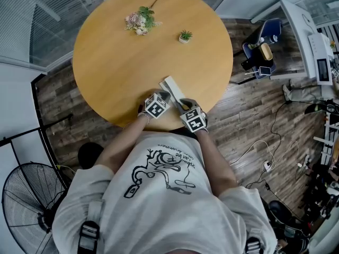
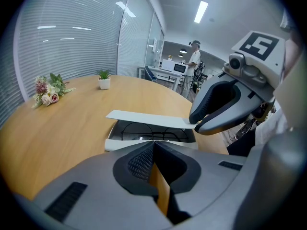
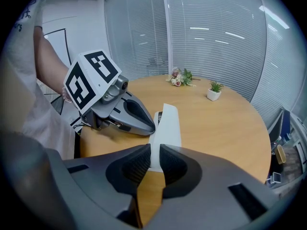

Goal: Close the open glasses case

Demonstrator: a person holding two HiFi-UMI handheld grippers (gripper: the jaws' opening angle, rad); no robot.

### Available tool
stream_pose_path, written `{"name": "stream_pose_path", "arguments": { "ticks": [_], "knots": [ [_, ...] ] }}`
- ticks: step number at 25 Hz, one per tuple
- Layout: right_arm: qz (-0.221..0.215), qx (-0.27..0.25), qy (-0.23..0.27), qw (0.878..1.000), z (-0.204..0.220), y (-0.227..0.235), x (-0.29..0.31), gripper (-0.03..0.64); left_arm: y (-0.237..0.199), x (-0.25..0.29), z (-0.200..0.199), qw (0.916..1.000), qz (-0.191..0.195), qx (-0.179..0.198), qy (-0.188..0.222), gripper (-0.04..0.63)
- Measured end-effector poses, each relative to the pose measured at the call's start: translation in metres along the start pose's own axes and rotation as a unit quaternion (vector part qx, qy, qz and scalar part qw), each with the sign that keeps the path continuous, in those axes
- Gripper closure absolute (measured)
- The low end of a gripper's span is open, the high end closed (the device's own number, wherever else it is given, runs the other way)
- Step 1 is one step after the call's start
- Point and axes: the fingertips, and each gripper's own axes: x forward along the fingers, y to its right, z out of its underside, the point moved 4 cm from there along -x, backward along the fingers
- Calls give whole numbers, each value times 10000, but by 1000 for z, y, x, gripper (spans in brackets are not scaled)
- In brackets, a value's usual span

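The white glasses case [image 1: 170, 85] lies open near the front edge of the round wooden table [image 1: 116, 62]. In the left gripper view its lid [image 2: 148, 118] stands out flat above the base [image 2: 120, 144], and dark glasses [image 2: 148, 132] lie inside. My right gripper [image 3: 154, 153] is shut on the near end of the lid [image 3: 168, 123]; the left gripper view shows the right gripper [image 2: 194, 123] pinching that end. My left gripper [image 2: 153, 147] is shut on nothing and sits just before the base's long side. In the right gripper view the left gripper [image 3: 149, 128] lies beside the case.
A small bunch of flowers [image 1: 140, 20] and a tiny potted plant [image 1: 185, 36] stand at the table's far side. A blue cart [image 1: 262, 49] is off to the right, a floor fan [image 1: 26, 205] at lower left. A person [image 2: 194, 61] stands far back.
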Motion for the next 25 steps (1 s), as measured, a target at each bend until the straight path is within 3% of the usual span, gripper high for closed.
{"name": "stream_pose_path", "arguments": {
  "ticks": [25],
  "knots": [
    [-65,-144,-85,9998,1,-7,6,546,-2,0,0,10000,16,10,-15,575]
  ]
}}
